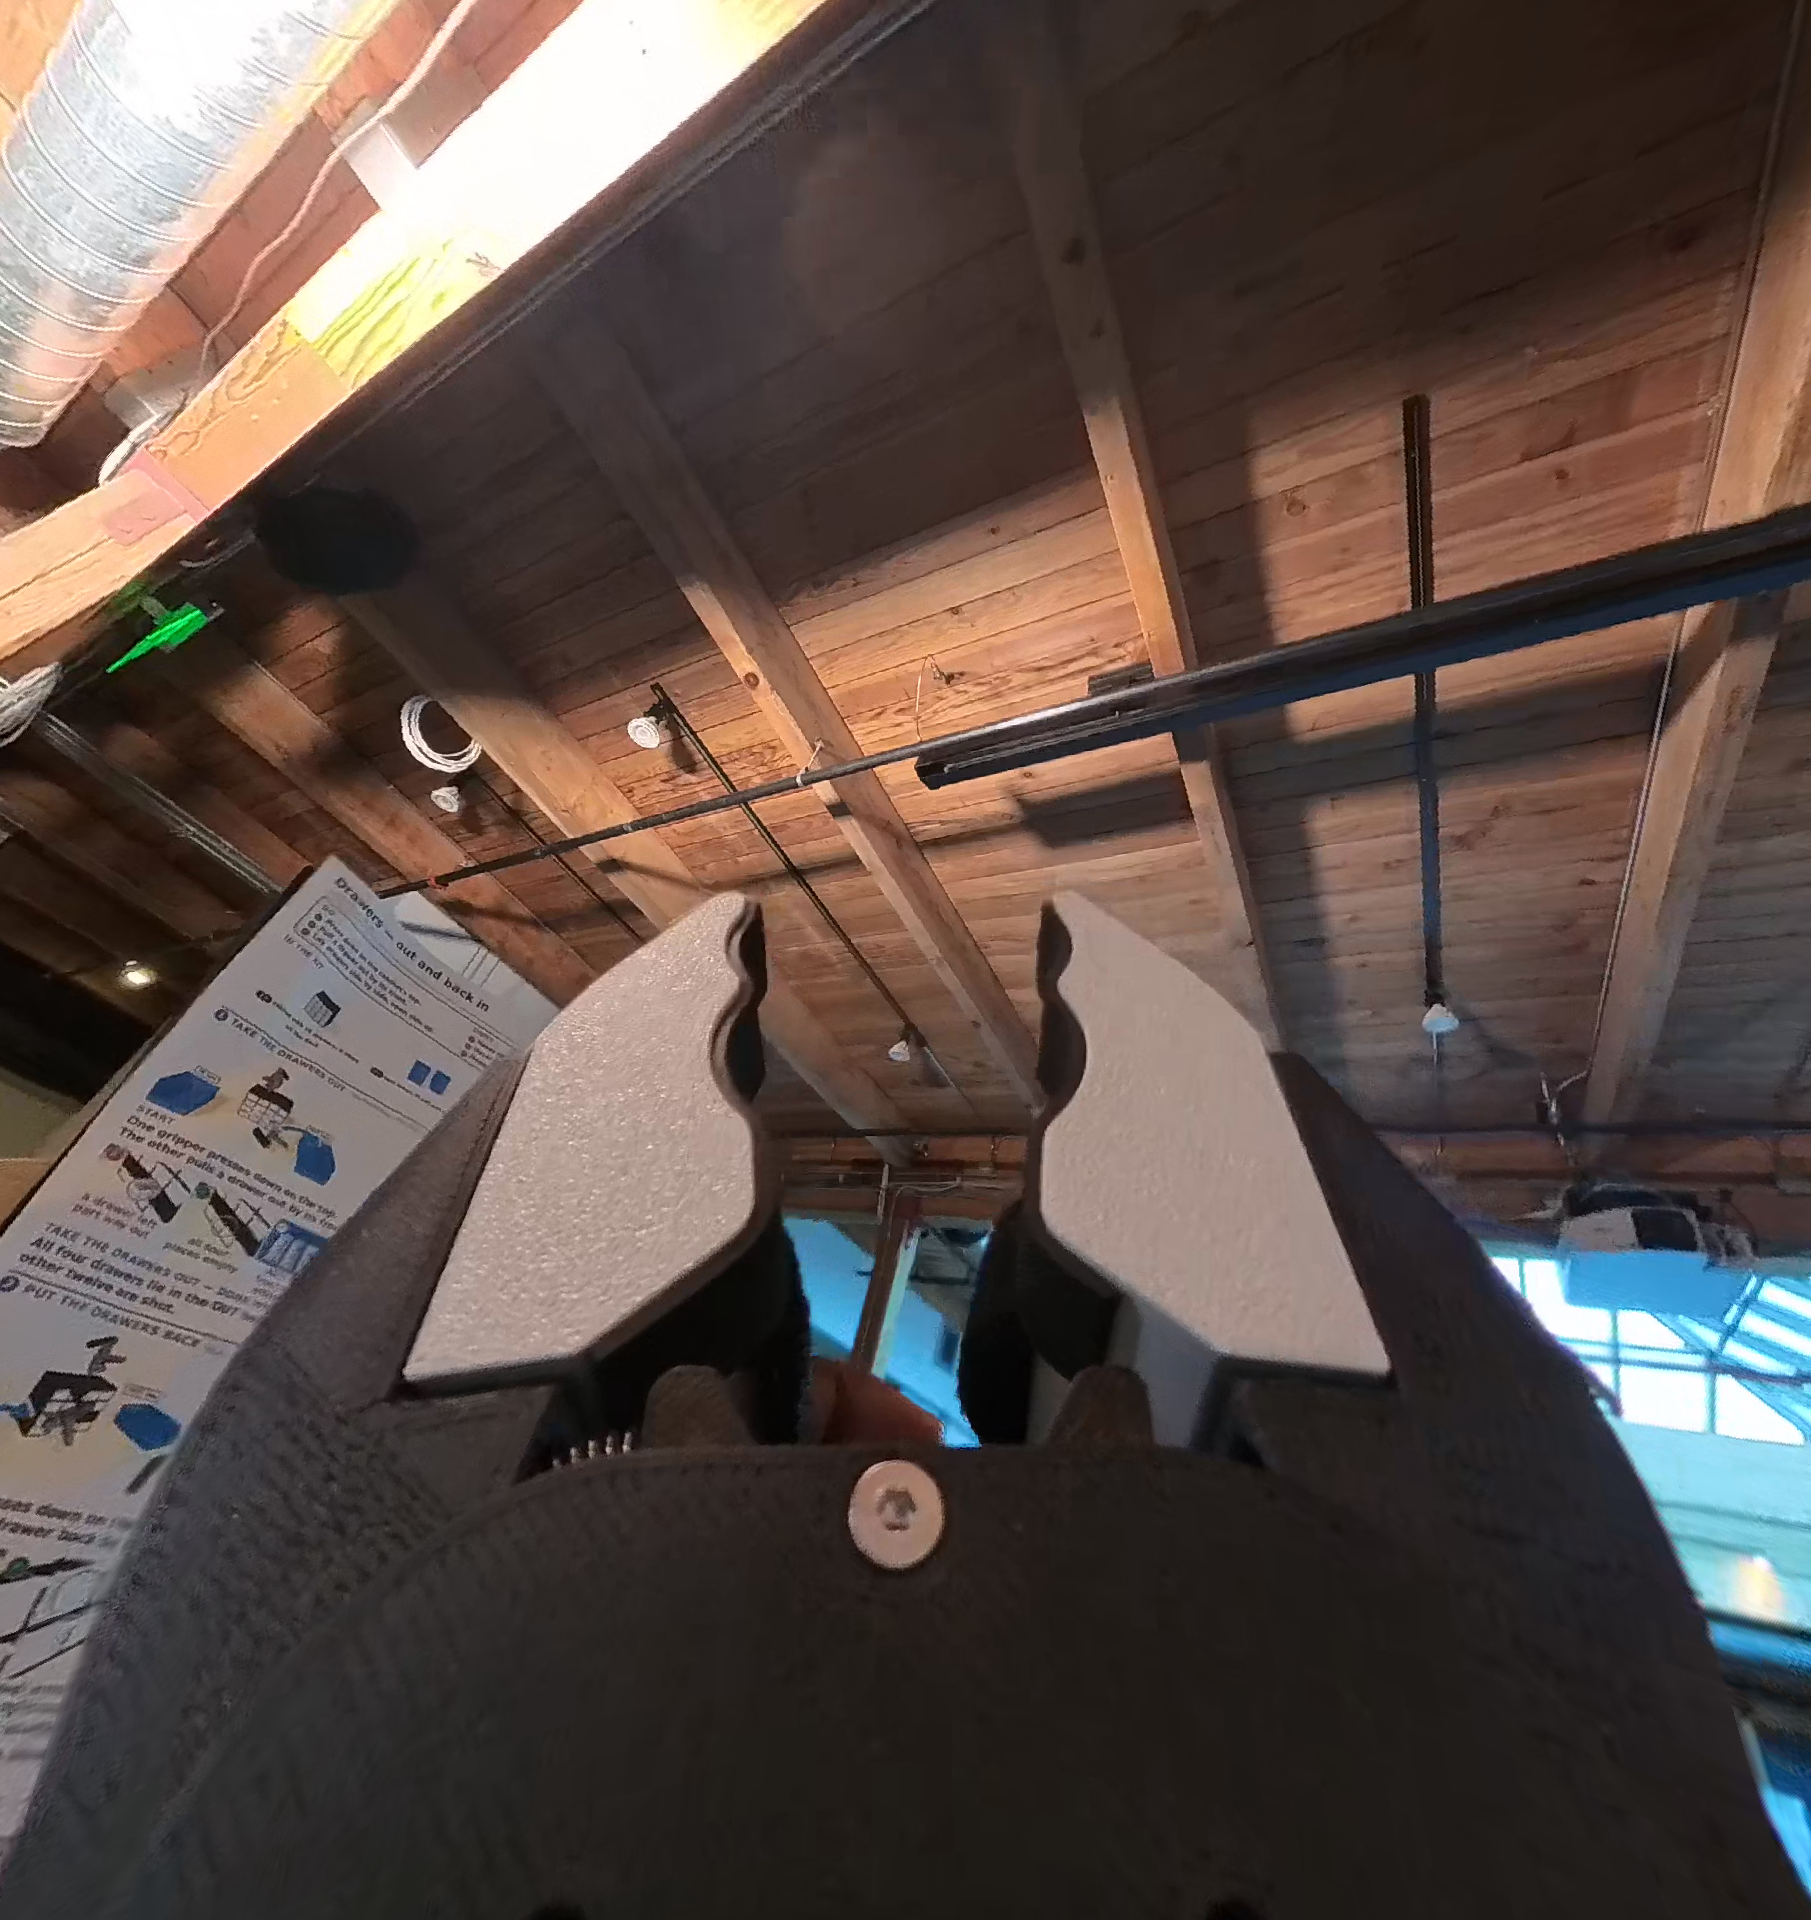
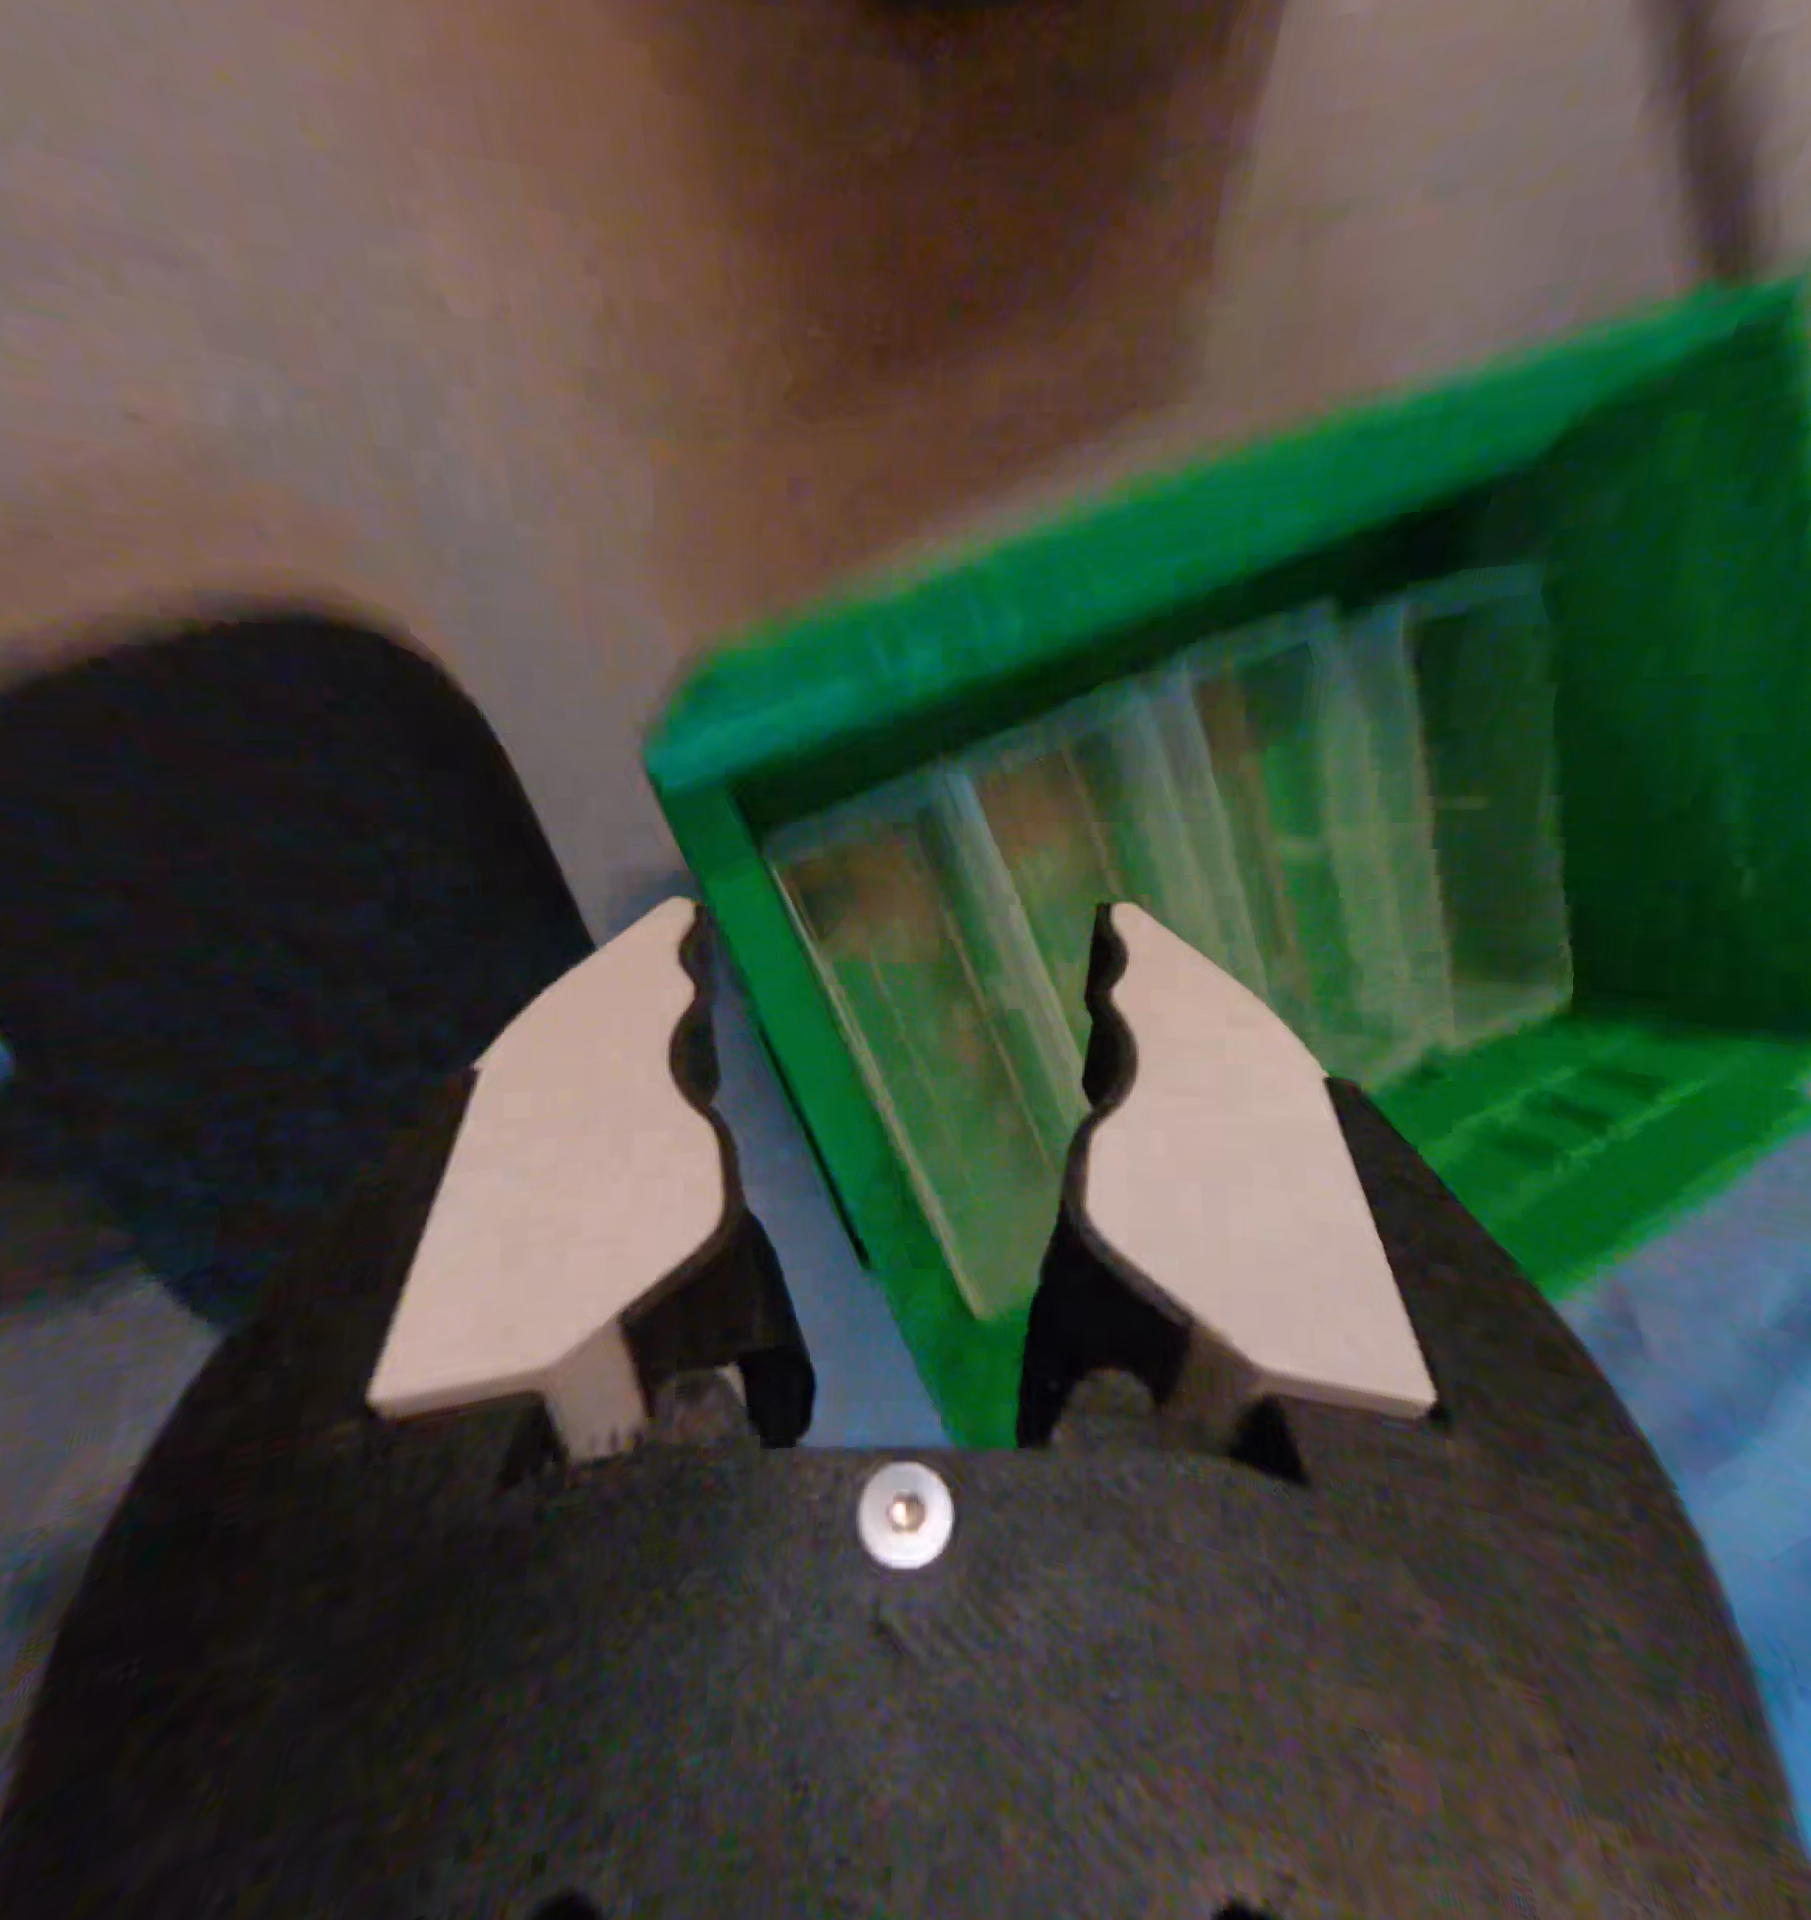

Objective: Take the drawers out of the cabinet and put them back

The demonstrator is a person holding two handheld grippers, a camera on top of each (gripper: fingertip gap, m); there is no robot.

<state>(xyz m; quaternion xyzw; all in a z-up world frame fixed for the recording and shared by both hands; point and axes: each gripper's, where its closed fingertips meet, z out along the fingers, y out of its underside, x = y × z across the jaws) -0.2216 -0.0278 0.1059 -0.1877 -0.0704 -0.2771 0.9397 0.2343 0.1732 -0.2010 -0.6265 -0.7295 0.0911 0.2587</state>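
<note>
The left wrist view points up at a wooden ceiling, and neither cabinet nor drawers show in it. My left gripper (image 1: pixel 899 909) is open and empty. The right wrist view is blurred. A green bin (image 2: pixel 984 644) lies ahead and to the right, and several clear plastic drawers (image 2: pixel 1140 862) lie side by side inside it. My right gripper (image 2: pixel 899 920) is open and empty, just over the bin's near left wall (image 2: pixel 828 1039). That wall and the nearest clear drawer run between its jaws in the picture. I cannot tell whether they touch. The cabinet is hidden.
A printed instruction sheet (image 1: pixel 153 1195) stands at the left of the left wrist view, under ceiling beams and a silver duct (image 1: pixel 80 208). In the right wrist view a dark rounded shape (image 2: pixel 205 883) lies to the left on a blue surface (image 2: pixel 1711 1455).
</note>
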